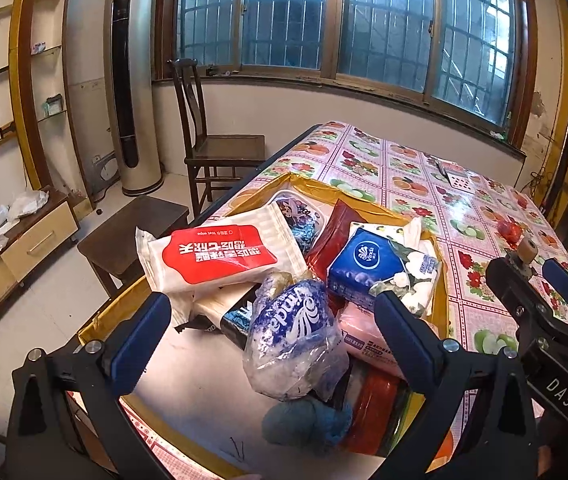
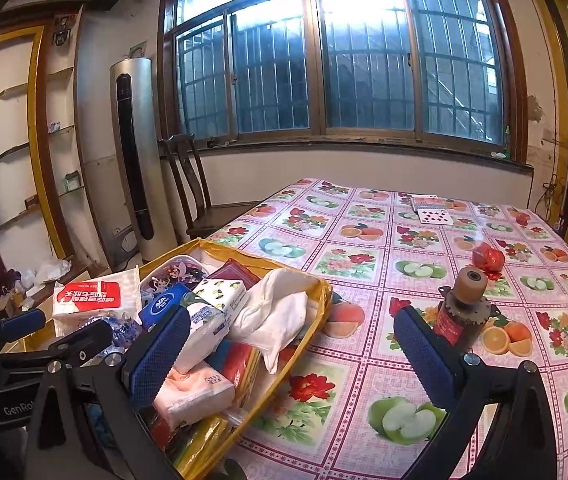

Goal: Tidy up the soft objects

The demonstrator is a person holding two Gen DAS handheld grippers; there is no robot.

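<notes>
Your left gripper (image 1: 272, 320) hangs with jaws wide over the crumpled Vinda bag (image 1: 296, 340), gripping nothing; your right gripper (image 2: 292, 344) is spread just as wide above the tablecloth (image 2: 364, 240), beside the yellow box (image 2: 284, 368); the soft packs sit heaped inside it, the wet wipes pack (image 1: 220, 256) at its far left; beyond lie playing cards (image 2: 436, 216).

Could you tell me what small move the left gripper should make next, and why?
Probably lower the left gripper and close on the crumpled blue-and-white Vinda bag: it lies on top of the pile in the yellow-rimmed box, between the open fingers, nothing covering it.
</notes>
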